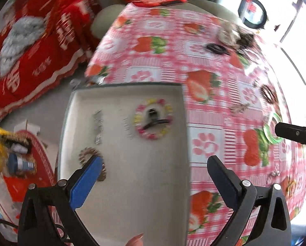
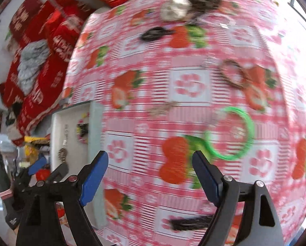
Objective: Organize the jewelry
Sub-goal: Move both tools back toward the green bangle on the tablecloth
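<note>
A white tray (image 1: 120,184) lies at the table's left edge. It holds a pastel bead bracelet (image 1: 153,120) around a black clip, a small silver piece (image 1: 97,127) and a brown beaded bracelet (image 1: 91,155). My left gripper (image 1: 153,164) is open and empty above the tray. My right gripper (image 2: 151,160) is open and empty over the strawberry tablecloth, just left of a green bangle (image 2: 230,133). The green bangle also shows in the left wrist view (image 1: 272,131), with the right gripper's finger (image 1: 294,132) at it.
Loose on the cloth are a brown bracelet (image 2: 232,73), a black hair clip (image 2: 153,33), a silver heap (image 2: 175,8), a small metal piece (image 2: 163,108) and a dark tassel (image 2: 189,222). Red bedding (image 1: 30,61) lies to the left.
</note>
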Tool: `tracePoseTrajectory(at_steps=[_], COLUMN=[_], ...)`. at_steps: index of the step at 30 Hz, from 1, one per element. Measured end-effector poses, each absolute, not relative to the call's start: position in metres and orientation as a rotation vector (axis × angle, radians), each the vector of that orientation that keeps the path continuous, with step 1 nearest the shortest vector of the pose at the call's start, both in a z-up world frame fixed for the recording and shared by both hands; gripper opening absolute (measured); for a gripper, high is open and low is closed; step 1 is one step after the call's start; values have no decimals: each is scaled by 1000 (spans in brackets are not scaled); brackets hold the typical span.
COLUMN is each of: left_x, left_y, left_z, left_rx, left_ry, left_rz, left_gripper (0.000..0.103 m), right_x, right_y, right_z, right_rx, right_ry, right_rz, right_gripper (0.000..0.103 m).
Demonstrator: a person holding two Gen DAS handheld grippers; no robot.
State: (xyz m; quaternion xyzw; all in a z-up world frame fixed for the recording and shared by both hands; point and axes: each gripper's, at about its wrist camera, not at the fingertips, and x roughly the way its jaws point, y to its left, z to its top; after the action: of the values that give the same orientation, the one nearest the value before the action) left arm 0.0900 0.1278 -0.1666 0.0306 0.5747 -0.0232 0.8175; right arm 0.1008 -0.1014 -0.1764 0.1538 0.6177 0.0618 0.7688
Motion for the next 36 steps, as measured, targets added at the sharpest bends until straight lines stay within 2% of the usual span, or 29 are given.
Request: tracePoseTrajectory(at_steps=[14,32,34,36], left_x=[114,164,170,174], left_y=[25,-30,-33,-35], left_z=[-178,-217,-223,-227], left_rx=[144,240,248,248], left_ry=[1266,1265,1276,1283], left_rz=[-192,-198,-195,-192], left_gripper=[103,103,95,95], right_x=[72,97,102,107], right_y=[-188,-219,-219,-217], right_z=[-196,-217,-219,-221], right_rx=[390,309,292,273], right_ry=[1401,1434,1434,1432], right_rz=[-78,-126,-118,-112], right_gripper=[86,86,86,85])
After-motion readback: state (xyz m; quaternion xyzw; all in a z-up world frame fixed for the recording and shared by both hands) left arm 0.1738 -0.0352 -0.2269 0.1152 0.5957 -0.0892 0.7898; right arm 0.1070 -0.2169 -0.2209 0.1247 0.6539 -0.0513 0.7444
